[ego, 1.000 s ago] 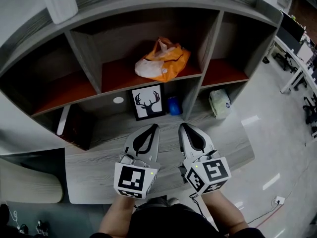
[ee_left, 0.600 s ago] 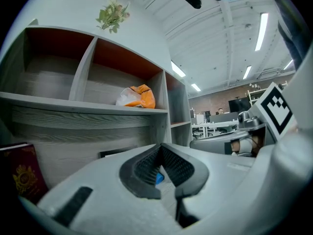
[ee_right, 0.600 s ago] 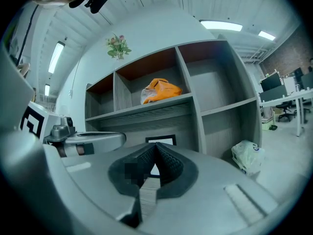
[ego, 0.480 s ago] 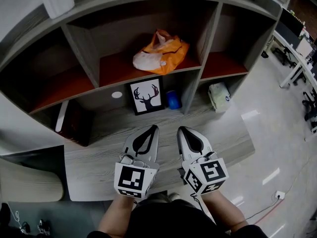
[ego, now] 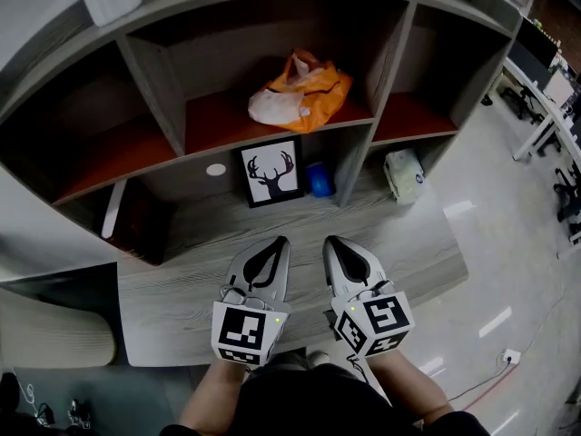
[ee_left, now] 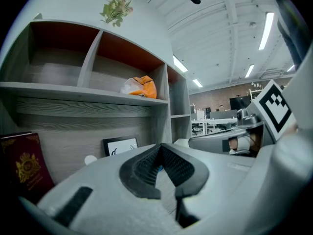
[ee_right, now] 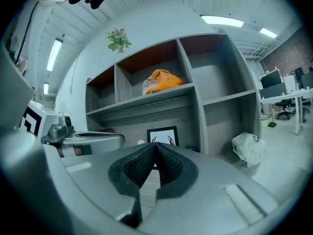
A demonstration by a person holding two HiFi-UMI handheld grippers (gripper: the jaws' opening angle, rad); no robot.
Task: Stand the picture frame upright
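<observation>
Picture frame [ego: 271,172] with the antler print stands upright on the table [ego: 182,280], against the back panel below the middle shelf, just beside a blue object [ego: 319,180]. Nearer the person, the left gripper [ego: 283,241] and right gripper [ego: 329,240] hover side by side, jaws clenched on nothing.

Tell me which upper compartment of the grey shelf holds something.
The middle compartment: an orange and white plastic bag lies there; the left compartment and right compartment show bare red floors.
</observation>
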